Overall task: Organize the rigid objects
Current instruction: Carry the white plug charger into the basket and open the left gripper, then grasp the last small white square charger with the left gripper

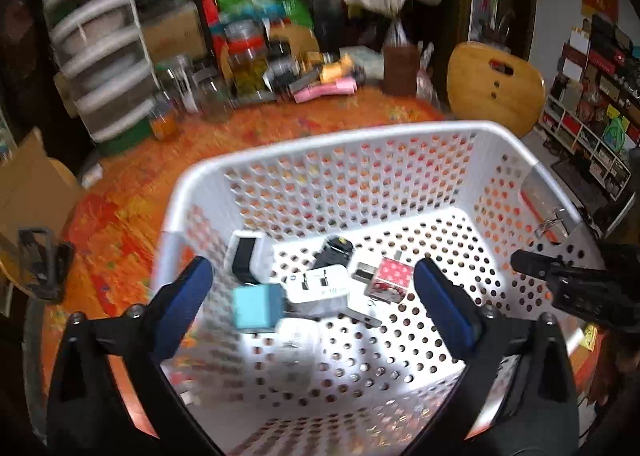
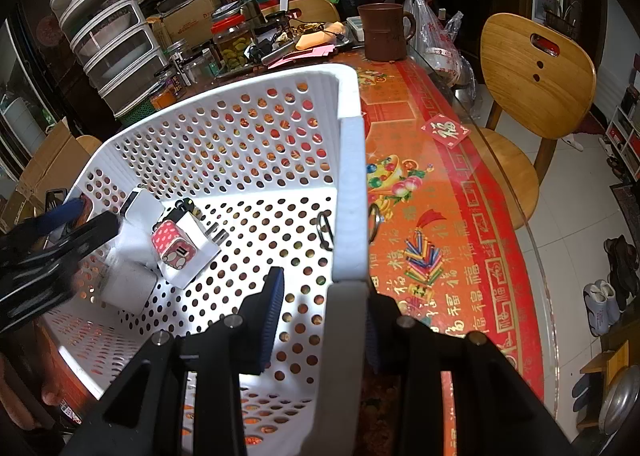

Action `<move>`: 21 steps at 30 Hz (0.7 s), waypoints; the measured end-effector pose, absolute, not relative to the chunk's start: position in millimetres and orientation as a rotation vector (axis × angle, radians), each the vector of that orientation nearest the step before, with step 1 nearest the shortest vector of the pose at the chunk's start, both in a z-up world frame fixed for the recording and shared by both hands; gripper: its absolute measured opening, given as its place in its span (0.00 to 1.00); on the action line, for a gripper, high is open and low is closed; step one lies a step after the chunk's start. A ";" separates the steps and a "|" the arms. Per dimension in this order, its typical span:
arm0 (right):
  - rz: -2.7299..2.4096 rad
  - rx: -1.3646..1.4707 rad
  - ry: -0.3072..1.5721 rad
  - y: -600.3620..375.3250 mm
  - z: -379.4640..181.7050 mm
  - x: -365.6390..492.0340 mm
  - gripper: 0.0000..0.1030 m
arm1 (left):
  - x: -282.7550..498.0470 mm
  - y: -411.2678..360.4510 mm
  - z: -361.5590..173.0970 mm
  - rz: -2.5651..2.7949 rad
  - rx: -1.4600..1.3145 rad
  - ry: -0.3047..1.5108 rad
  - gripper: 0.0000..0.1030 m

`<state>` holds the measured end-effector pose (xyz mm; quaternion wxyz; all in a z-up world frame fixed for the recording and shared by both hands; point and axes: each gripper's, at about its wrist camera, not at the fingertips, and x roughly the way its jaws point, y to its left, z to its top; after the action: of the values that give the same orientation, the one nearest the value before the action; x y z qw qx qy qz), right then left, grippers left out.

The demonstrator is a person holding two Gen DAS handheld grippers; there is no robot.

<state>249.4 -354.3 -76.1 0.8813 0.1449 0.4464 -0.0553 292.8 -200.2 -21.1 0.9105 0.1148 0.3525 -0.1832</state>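
Note:
A white perforated basket (image 1: pixel 332 144) stands on the orange tablecloth. Inside lie several chargers and plugs: a light blue cube (image 1: pixel 256 306), a white power adapter (image 1: pixel 320 284), a pink polka-dot charger (image 1: pixel 390 280) and a white box with a black face (image 1: pixel 248 258). My left gripper (image 1: pixel 312 296) is open above the basket, the blue cube blurred between its fingers, apart from both. My right gripper (image 2: pixel 324 316) straddles the basket's right wall (image 2: pixel 352 176), one finger inside, one outside, closed on the wall. The pink charger (image 2: pixel 174 248) shows there too.
Jars (image 2: pixel 234 40), a brown mug (image 2: pixel 382 32), stacked clear drawers (image 2: pixel 116 52) and clutter fill the table's far side. A wooden chair (image 2: pixel 536 68) stands to the right. A metal ring (image 2: pixel 374 222) lies beside the basket. The glass table edge (image 2: pixel 532 236) curves at right.

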 end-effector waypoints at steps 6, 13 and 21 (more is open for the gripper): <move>-0.115 0.295 0.931 -352.5 -77.1 248.6 0.35 | 249.3 -99.9 1.5 -0.333 0.095 0.622 0.99; -0.117 0.292 0.930 -352.2 -76.2 248.2 0.34 | 233.2 -24.8 -73.4 -0.250 0.125 0.761 0.99; -0.119 0.287 0.935 -352.0 -75.1 247.8 0.34 | 259.7 -30.3 -130.4 -0.323 0.121 0.874 0.99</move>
<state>247.8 -352.0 -75.1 0.8811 0.1377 0.4487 -0.0570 259.7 -30.3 -130.4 0.8916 0.0582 0.4212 -0.1557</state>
